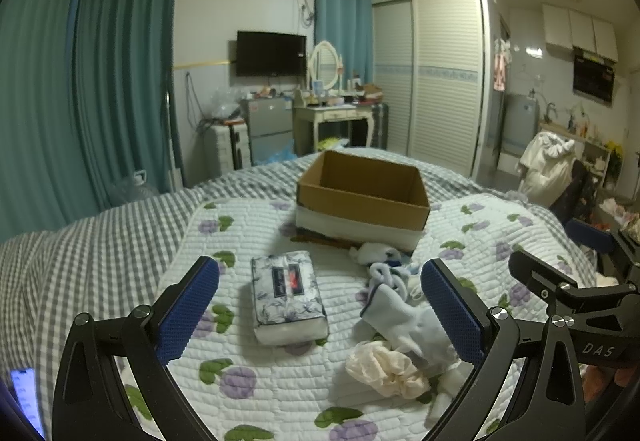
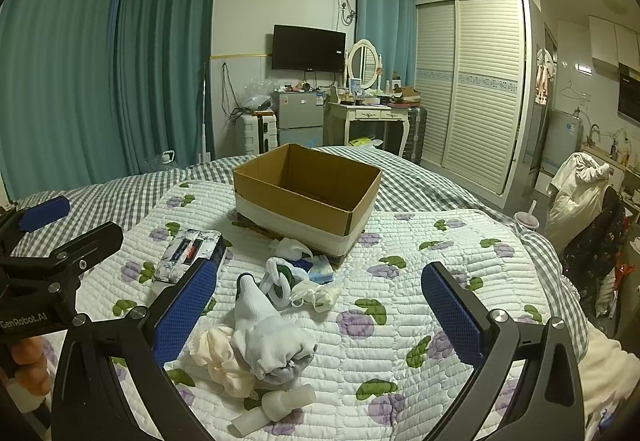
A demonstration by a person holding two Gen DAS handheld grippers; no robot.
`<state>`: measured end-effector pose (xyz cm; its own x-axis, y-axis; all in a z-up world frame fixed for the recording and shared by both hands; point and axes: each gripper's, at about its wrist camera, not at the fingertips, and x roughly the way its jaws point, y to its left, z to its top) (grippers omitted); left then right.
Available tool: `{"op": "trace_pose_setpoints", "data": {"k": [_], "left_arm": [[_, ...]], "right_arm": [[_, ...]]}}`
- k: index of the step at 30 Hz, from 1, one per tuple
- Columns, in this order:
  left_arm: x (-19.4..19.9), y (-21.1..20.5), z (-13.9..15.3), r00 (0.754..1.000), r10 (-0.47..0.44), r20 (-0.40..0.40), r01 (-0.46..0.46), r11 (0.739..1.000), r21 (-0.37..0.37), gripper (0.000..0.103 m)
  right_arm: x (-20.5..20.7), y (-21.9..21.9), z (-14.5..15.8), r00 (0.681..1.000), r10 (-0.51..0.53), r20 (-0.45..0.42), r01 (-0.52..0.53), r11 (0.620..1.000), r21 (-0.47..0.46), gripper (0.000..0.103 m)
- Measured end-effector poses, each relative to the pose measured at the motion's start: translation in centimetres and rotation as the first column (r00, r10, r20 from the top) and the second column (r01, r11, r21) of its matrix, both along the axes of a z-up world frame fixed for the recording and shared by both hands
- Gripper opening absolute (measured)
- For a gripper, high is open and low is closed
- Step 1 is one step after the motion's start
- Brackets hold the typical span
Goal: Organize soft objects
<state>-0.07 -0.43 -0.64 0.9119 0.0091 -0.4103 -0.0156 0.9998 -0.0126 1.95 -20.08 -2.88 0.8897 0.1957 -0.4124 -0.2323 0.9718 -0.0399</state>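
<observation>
An open cardboard box (image 1: 362,197) stands on the floral quilt; it also shows in the right wrist view (image 2: 308,193). A soft tissue pack (image 1: 287,297) lies between the fingers of my open, empty left gripper (image 1: 320,305). A pile of soft items lies to its right: a pale blue-white sock (image 1: 400,315), a cream scrunchie (image 1: 386,365), and small white-blue pieces (image 1: 378,255). In the right wrist view my right gripper (image 2: 320,311) is open and empty above the sock (image 2: 268,333), the scrunchie (image 2: 218,355) and the tissue pack (image 2: 188,253).
The floral quilt (image 2: 400,321) lies on a grey checked bed. The other gripper shows at the right edge of the left view (image 1: 576,289) and at the left edge of the right view (image 2: 52,265). A dresser, fridge and wardrobe stand beyond the bed.
</observation>
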Motion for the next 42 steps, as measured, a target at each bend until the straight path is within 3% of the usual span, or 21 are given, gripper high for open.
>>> {"op": "trace_pose_setpoints", "data": {"k": [18,27,33,39,42], "left_arm": [[-1.2,0.5,0.2,1.0,0.021,-0.002,-0.021,1.0,-0.01,0.103],[1.9,0.7,-5.0,0.987,0.064,-0.145,-0.062,0.998,0.016,0.103],[3.2,-0.3,-7.1,0.978,0.059,-0.202,-0.051,0.998,0.046,0.103],[3.5,-0.8,-7.5,0.976,0.045,-0.212,-0.032,0.997,0.064,0.103],[3.5,-1.1,-7.3,0.977,0.039,-0.21,-0.026,0.997,0.067,0.103]], "right_arm": [[-1.2,-0.3,0.3,1.0,0.022,0.002,-0.022,1.0,-0.017,0.103],[3.1,1.3,-6.7,0.975,0.061,-0.214,-0.076,0.995,-0.063,0.102],[5.7,2.0,-10.4,0.947,0.077,-0.311,-0.093,0.995,-0.035,0.085],[6.7,2.5,-11.5,0.922,0.142,-0.36,-0.144,0.989,0.022,0.061],[6.3,2.4,-11.5,0.925,0.143,-0.351,-0.145,0.989,0.022,0.052]]}}
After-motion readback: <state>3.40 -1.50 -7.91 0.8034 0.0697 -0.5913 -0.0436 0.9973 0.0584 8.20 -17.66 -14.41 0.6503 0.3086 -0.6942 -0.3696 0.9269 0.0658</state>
